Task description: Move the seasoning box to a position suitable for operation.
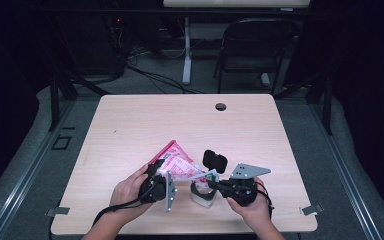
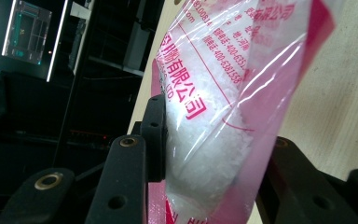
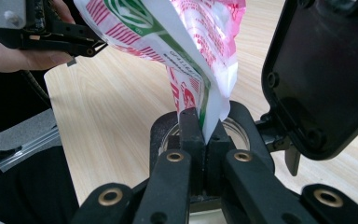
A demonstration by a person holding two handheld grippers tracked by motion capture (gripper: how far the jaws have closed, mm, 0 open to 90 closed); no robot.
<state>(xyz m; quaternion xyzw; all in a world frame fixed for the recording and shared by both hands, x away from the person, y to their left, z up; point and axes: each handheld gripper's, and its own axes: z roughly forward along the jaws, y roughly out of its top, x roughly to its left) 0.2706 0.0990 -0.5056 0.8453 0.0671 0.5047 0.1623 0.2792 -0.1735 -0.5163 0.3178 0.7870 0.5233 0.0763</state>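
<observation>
The high view looked forward and down from above the person's side, taking in the whole table (image 1: 130, 125) and a chair (image 1: 252, 47) beyond it. The left gripper view sat very close behind its own jaws, facing along them at the bag (image 2: 223, 107), with the table edge and dark shelving past it. The right gripper view looked along its jaws, equally close, across the tabletop. All three views shared the bag (image 1: 177, 162) (image 3: 177, 42); the right gripper view also caught the left gripper (image 3: 74, 39).
</observation>
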